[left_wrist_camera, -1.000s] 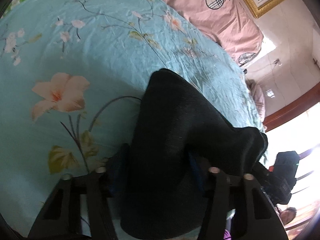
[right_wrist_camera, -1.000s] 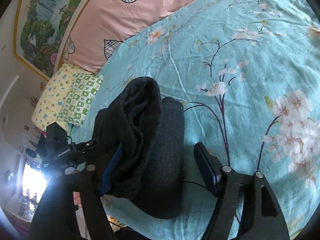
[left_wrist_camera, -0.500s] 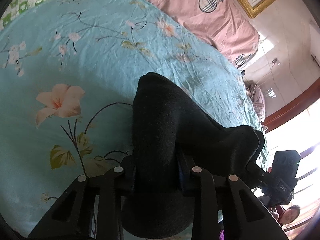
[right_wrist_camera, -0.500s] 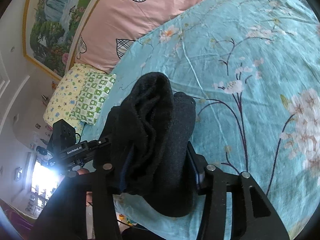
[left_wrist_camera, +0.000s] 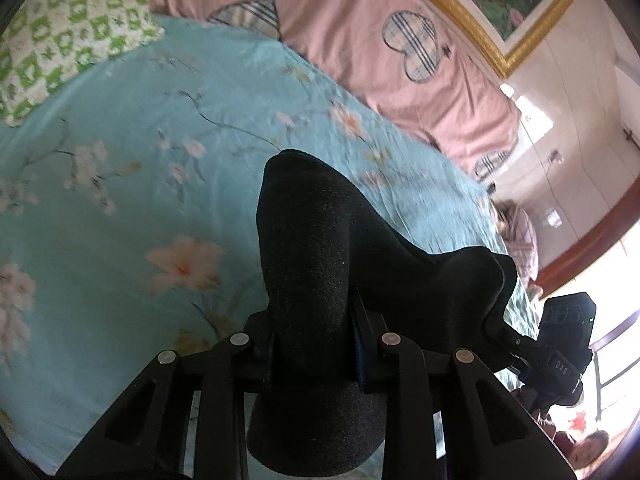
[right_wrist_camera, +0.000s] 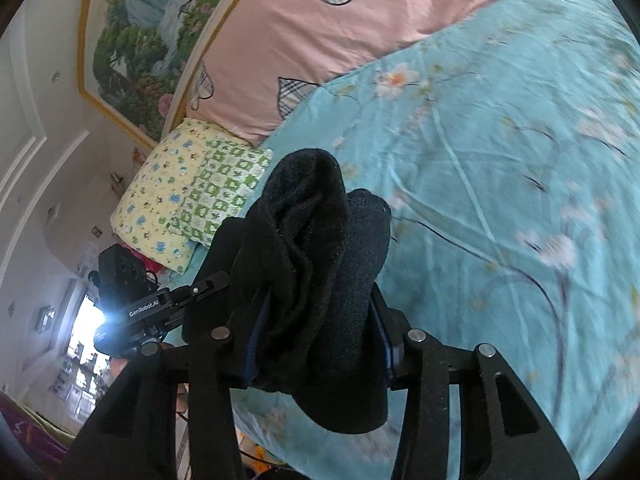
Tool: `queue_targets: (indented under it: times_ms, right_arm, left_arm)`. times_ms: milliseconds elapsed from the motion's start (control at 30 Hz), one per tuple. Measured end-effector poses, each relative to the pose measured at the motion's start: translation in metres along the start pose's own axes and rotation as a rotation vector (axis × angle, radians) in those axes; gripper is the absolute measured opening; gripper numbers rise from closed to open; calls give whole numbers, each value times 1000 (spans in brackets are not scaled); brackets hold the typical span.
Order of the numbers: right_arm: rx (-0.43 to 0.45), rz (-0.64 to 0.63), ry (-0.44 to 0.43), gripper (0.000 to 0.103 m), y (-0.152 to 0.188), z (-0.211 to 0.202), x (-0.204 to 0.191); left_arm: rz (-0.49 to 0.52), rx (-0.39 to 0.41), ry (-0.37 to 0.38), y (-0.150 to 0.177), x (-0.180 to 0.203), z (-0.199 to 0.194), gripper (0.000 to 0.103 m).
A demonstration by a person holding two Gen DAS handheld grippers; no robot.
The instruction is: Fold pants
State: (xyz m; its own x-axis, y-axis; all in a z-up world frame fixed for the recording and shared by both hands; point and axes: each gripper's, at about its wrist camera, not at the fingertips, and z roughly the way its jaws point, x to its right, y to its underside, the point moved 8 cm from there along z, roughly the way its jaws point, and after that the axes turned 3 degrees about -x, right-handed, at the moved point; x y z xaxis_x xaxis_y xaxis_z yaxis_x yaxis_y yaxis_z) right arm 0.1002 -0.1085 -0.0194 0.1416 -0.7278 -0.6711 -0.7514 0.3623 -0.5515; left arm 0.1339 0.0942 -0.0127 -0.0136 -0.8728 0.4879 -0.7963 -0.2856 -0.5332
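A bed (left_wrist_camera: 120, 208) with a turquoise flowered sheet filled both views. Dark pants (left_wrist_camera: 320, 264) hung bunched above it, lifted clear for folding. The left tool (left_wrist_camera: 312, 344) and right tool (right_wrist_camera: 316, 340) each clamped one end.

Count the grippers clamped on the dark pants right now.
2. The left gripper pinches the pants at one end; the right gripper pinches the bunched folds at the other end, both held above the floral sheet.
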Motion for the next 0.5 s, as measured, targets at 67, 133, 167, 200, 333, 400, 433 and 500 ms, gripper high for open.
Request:
queue_targets:
  times_ms: [67,133,167,200,333,400,433,500]
  right_arm:
    - [-12,-22,-10,46,-8,12,-7]
    - [-26,-49,-21,46,-15,25,-14]
    - [-36,-61,-26,46,-20,33,-18]
    - [-44,-70,-31,46,-22,39,-20]
    - [-70,-100,-52,46,-34,62,-30]
    - [-82,-110,-62,46,-40,74,-35]
    - [-88,-115,-66,46,-43,80,-37]
    - [-104,-123,-73,46,-48,92,-39]
  left_arm:
    - [-16,20,-16,-6,-10,-5,28]
    - [-39,41,-33,-13,-21,-11,28]
    - [-50,50,-40,-16,-27,-13,28]
    - [-59,56,-45,-19,-31,-14,28]
    - [-84,84,-75,-29,-49,-22,28]
    - [-88,95,-92,-33,-54,-24,28]
    - [-88,101,-102,-36,-57,-24,28]
    - [-89,112,-122,-44,-62,-23,28]
